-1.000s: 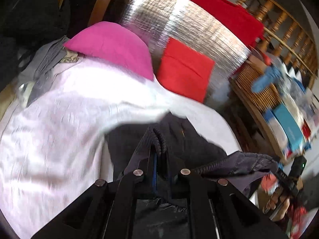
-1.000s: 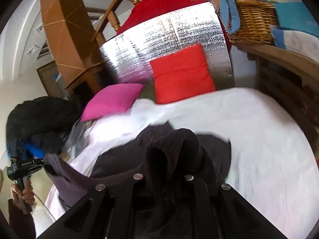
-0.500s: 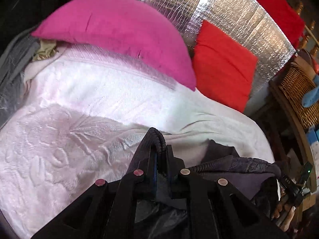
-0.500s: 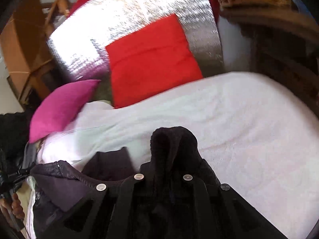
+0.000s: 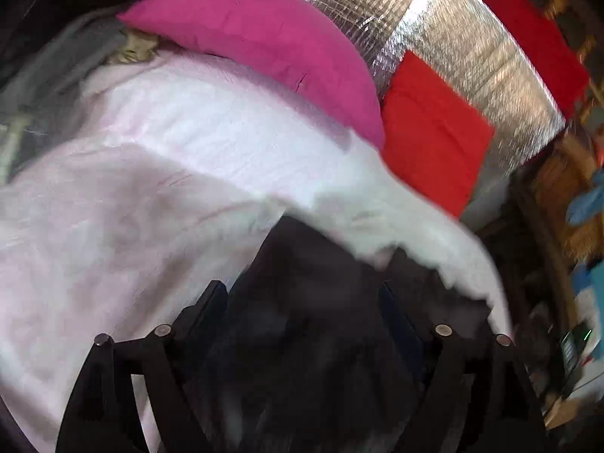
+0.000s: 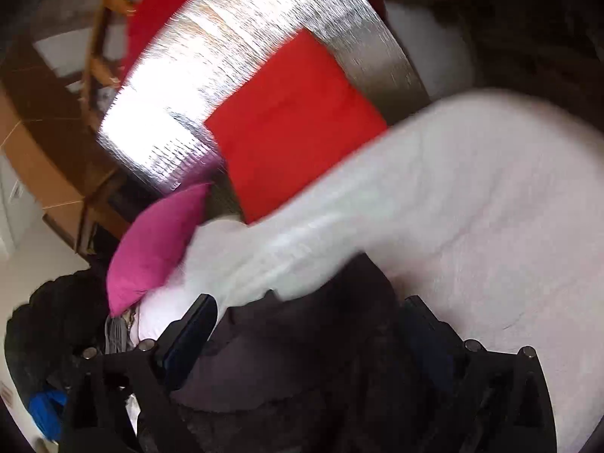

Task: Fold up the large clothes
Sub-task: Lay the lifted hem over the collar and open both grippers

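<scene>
Left gripper (image 5: pixel 302 290): jaws wide apart, just been opening; dark garment (image 5: pixel 321 302) lies loose between fingers, pads not pressing it. Garment at 6 o'clock in left view, on white bedcover (image 5: pixel 151 207); pink cushion (image 5: pixel 271 49) at 12, red cushion (image 5: pixel 430 132) at 2. Right gripper (image 6: pixel 309 309): jaws spread wide, just been opening; same garment bunched between fingers, not clamped, at 6 o'clock.

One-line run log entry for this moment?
phase: release | left gripper: open | right gripper: open | dark garment: dropped on white bedspread, jaws just opened
</scene>
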Demonstrator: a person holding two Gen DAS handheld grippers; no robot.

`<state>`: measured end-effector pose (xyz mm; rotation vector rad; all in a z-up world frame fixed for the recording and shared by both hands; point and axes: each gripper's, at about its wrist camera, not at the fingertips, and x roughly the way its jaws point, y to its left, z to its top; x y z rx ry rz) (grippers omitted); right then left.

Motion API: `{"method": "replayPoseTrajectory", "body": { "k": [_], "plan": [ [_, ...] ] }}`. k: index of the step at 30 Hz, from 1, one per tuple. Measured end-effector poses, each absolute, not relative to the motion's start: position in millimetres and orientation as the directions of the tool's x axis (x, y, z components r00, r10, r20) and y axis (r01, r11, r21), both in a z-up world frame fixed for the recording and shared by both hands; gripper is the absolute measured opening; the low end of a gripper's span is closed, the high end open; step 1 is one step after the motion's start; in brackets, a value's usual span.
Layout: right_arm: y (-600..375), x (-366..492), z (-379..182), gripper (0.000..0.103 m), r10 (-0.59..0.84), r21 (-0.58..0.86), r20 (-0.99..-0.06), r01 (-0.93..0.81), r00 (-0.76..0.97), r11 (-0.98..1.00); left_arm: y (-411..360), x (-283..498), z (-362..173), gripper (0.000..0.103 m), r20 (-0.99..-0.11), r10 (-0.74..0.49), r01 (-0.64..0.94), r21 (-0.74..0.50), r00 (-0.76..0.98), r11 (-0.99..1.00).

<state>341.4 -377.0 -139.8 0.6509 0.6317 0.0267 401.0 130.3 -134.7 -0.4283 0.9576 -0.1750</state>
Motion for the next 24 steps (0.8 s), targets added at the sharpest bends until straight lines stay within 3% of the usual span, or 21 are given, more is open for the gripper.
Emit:
{"method": "replayPoseTrajectory", "body": {
  "k": [4, 8, 10, 11, 13, 15, 16, 17, 19, 21, 24],
  "plan": [
    [-330, 347, -127, 0.100, 0.233, 0.401, -0.674, 0.082, 0.701, 0.913, 129, 347, -145, 0.084, -0.853, -0.206, -0.139, -0.306, 0.480, 0.942],
    [-280, 369, -143, 0.100, 0.176, 0.238, -0.789, 0.028, 0.589, 0.971, 131, 313, -156, 0.084, -0.873, -0.076, -0.195, -0.191, 0.481, 0.962],
    [-257, 382, -156, 0.100, 0.147, 0.177, -0.838, 0.008, 0.525, 0.984, 131, 310, -164, 0.082, -0.875, -0.080, -0.182, -0.188, 0.478, 0.965],
    [-245, 390, -167, 0.098, 0.109, 0.120, -0.868, -0.007, 0.485, 0.993, 132, 312, -171, 0.078, -0.878, -0.107, -0.185, -0.215, 0.466, 0.959],
    [-230, 399, -189, 0.095, 0.028, 0.023, -0.909, -0.019, 0.415, 1.000, 132, 316, -176, 0.056, -0.868, -0.180, -0.174, -0.288, 0.463, 0.942],
    [-225, 397, -194, 0.072, 0.011, 0.009, -0.908, -0.006, 0.418, 1.000, 131, 320, -181, 0.049, -0.864, -0.212, -0.163, -0.315, 0.457, 0.935],
    [-225, 395, -188, 0.043, 0.018, 0.019, -0.904, -0.002, 0.428, 1.000, 129, 321, -180, 0.045, -0.861, -0.212, -0.159, -0.316, 0.461, 0.935],
    [-227, 391, -180, 0.030, -0.003, -0.002, -0.896, 0.003, 0.445, 1.000, 128, 321, -176, 0.043, -0.853, -0.213, -0.153, -0.320, 0.476, 0.935],
    [-222, 392, -165, 0.024, -0.032, -0.039, -0.875, -0.004, 0.483, 0.999, 127, 320, -163, 0.036, -0.829, -0.212, -0.145, -0.330, 0.517, 0.933],
    [-222, 392, -152, 0.022, -0.054, -0.058, -0.848, 0.009, 0.527, 0.998, 129, 318, -154, 0.035, -0.805, -0.210, -0.135, -0.336, 0.554, 0.932],
    [-236, 390, -141, 0.022, -0.041, 0.037, -0.789, 0.113, 0.614, 0.993, 131, 324, -158, 0.039, -0.813, -0.192, -0.149, -0.321, 0.549, 0.935]
  ]
}}
